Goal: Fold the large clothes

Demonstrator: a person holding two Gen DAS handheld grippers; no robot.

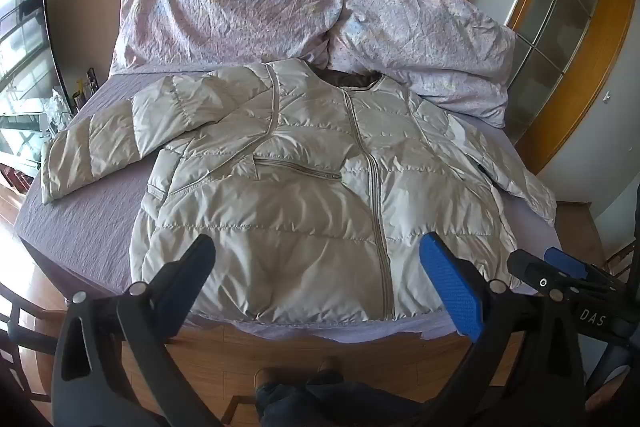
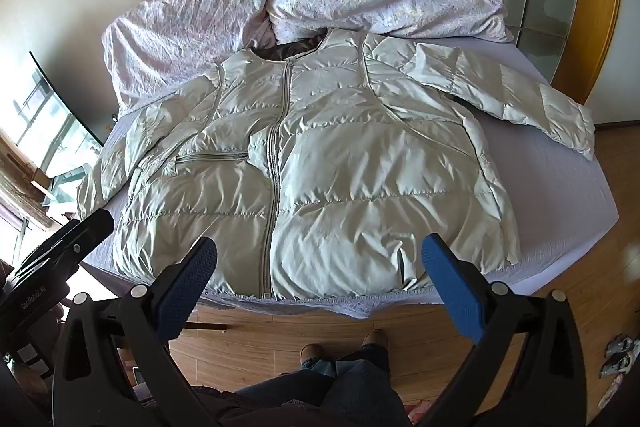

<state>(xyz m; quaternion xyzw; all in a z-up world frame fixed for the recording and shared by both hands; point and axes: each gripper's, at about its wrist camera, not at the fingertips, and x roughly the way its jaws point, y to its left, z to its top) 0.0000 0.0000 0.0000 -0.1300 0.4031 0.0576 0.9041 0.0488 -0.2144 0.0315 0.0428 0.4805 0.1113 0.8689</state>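
Observation:
A pale beige quilted puffer jacket (image 1: 304,195) lies front up on the bed, zipped, collar toward the pillows, both sleeves spread out to the sides. It also shows in the right wrist view (image 2: 332,163). My left gripper (image 1: 320,259) is open and empty, held above the jacket's hem near the bed's foot edge. My right gripper (image 2: 320,259) is open and empty, also above the hem. The right gripper shows at the right edge of the left wrist view (image 1: 560,267); the left gripper's body (image 2: 60,247) shows at the left of the right wrist view.
The bed has a lilac sheet (image 1: 80,227). A crumpled floral duvet and pillows (image 1: 280,3) are piled at the head. Wooden floor (image 2: 320,323) and the person's feet (image 2: 344,347) are below the foot edge. A wooden-framed glass door (image 1: 560,27) stands right; a window (image 1: 20,47) left.

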